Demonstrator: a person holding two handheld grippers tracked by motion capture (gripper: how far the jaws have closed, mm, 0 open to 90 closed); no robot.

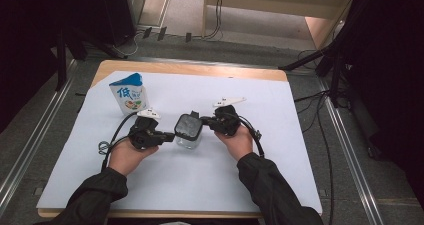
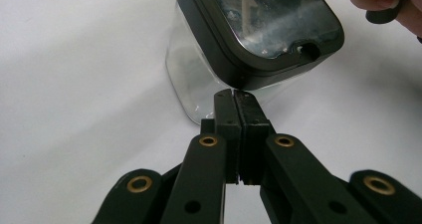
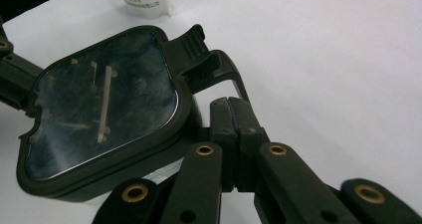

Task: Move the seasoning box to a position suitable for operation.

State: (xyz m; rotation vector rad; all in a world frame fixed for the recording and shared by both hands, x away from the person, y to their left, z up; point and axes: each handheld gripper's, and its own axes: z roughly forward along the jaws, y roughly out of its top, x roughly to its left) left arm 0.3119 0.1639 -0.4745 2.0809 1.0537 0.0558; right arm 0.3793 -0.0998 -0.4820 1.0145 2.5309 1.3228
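Container (image 1: 189, 130): clear, rigid, light, slippery walls; dark lid.
Hold: lid latch (image 3: 199, 47), just ahead of right gripper (image 3: 230, 100).
Left gripper (image 2: 234, 92): closed, empty.
Right gripper: closed, empty.

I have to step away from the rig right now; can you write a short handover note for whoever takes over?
Left gripper: shut, empty, tips at the near edge of the clear container.
Right gripper: shut, empty, tips by the latch of the dark lid.
Things: container stands mid-mat between both grippers, lid on; carton upright, far left.
Done: grippers brought to both sides of the container.
Left: probably working the latch and opening the lid; carton untouched.
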